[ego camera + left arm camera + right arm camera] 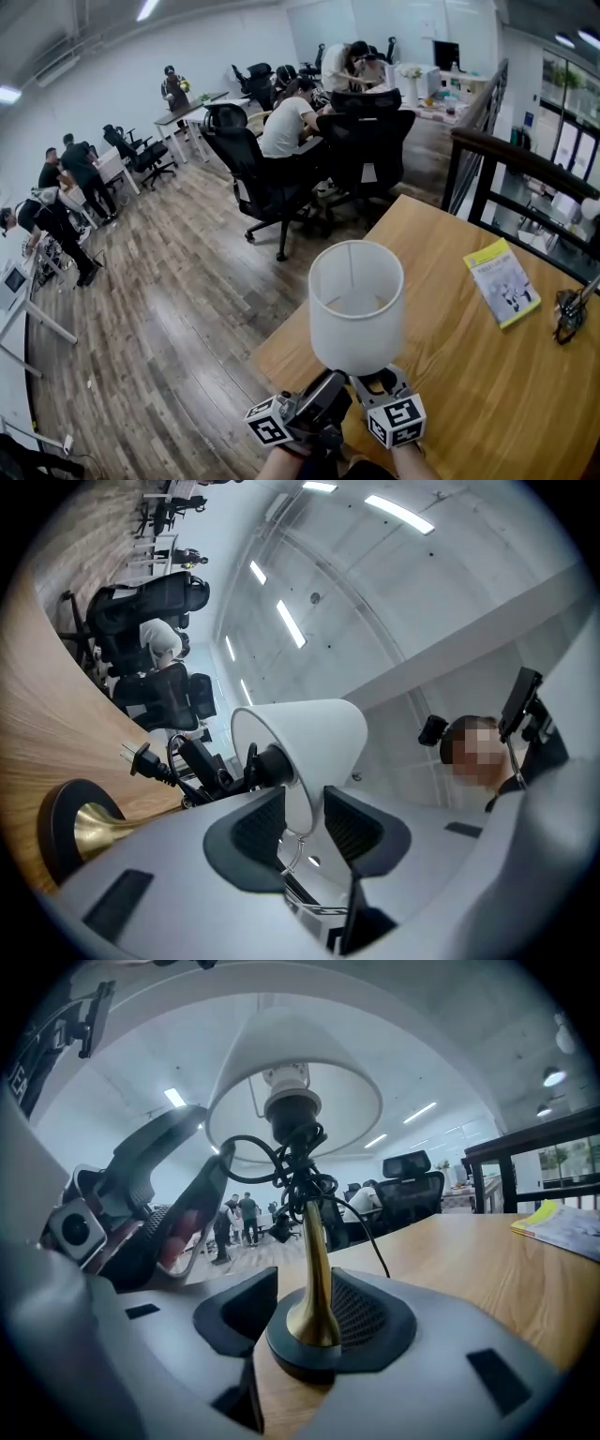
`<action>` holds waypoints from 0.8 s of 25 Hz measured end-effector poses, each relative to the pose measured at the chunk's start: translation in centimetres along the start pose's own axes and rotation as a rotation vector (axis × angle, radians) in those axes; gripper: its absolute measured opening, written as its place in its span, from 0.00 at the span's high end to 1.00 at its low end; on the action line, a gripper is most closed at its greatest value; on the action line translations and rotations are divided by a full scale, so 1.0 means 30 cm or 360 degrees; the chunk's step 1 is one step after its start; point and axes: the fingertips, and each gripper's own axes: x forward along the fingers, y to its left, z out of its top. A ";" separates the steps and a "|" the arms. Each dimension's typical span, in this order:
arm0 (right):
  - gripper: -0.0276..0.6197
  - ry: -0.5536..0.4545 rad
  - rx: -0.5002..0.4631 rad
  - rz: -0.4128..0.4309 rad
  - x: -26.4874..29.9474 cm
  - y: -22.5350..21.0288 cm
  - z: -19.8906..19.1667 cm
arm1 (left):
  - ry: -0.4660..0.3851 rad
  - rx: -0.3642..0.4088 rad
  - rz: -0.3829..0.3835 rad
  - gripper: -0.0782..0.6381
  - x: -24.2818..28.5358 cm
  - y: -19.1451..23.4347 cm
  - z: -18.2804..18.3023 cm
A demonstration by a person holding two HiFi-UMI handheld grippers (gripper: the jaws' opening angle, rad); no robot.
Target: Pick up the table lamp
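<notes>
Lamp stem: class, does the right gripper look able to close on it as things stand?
Probably yes. The stem already stands between the open jaws of the right gripper, with nothing else between them; the bundled cord sits higher up.

Table lamp (356, 309) fills near left corner of table (450, 375). Wide shade (281, 1035) blocks drop from above onto stem. Cord bundle (295, 1171) crowds upper stem; lower brass stem (317, 1260) bare. Tabletop right of lamp free up to booklet (502, 281), far right. Dark tangle (567, 314), possibly cables, at right edge. Railing (506, 155) closes far side. Floor left of table open; chairs (262, 178) far.
</notes>
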 end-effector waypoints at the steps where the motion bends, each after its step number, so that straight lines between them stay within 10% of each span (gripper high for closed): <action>1: 0.71 0.0001 -0.0014 -0.0005 0.012 -0.003 0.002 | 0.0007 -0.0007 -0.0013 0.72 0.001 0.000 -0.001; 20: 0.70 -0.0085 -0.0140 -0.0056 0.146 -0.025 0.052 | 0.0167 -0.0031 -0.0212 0.71 0.016 -0.004 0.000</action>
